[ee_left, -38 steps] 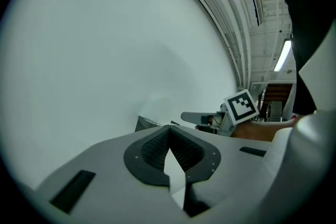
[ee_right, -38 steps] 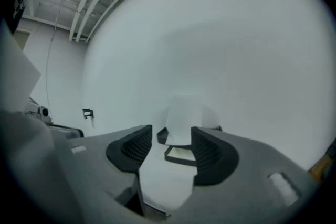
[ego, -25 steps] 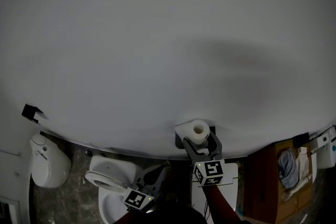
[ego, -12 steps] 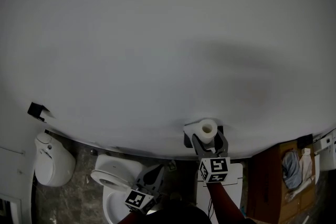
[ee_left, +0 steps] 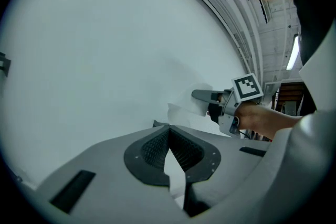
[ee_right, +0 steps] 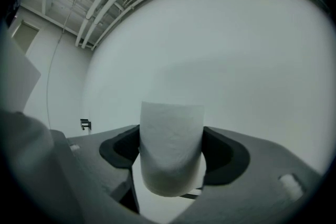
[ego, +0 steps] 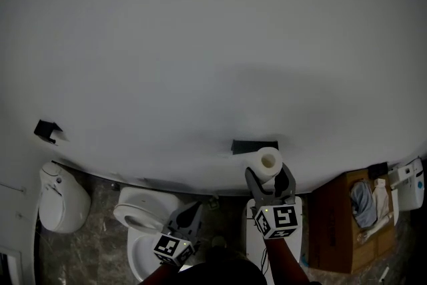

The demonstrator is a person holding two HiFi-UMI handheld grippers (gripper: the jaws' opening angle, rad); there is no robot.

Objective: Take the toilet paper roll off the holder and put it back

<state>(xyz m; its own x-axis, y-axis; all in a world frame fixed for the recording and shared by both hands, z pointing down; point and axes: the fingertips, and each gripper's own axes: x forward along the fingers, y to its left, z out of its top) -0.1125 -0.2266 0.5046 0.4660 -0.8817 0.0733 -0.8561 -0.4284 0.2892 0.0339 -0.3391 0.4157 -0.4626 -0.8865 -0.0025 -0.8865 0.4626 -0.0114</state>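
- Paper roll (ego: 269,161) sits between the two jaws of our right gripper (ego: 270,175). Both jaws press on its sides, so the gripper is clamped on it.
- We see that the roll is white. The round hole in its middle points up at us in the head view.
- We hold the roll off the black holder (ego: 253,145). The roll is just beside the holder's right end and a bit lower.
- We see the holder fixed low on the big white wall (ego: 200,43), near the wall's bottom edge.
- Our left gripper (ee_left: 169,128) has its jaws together at the tips, with nothing between them. It is lower down and to the left, well apart from the roll.
- We see a cube (ego: 277,221) on the right gripper. It has black and white square marks on it.
- We see a white toilet (ego: 133,217) on the floor under the wall, to the left of our grippers.
- We see a brown cardboard box (ego: 340,223) on the floor to the right, with some cloth in it.
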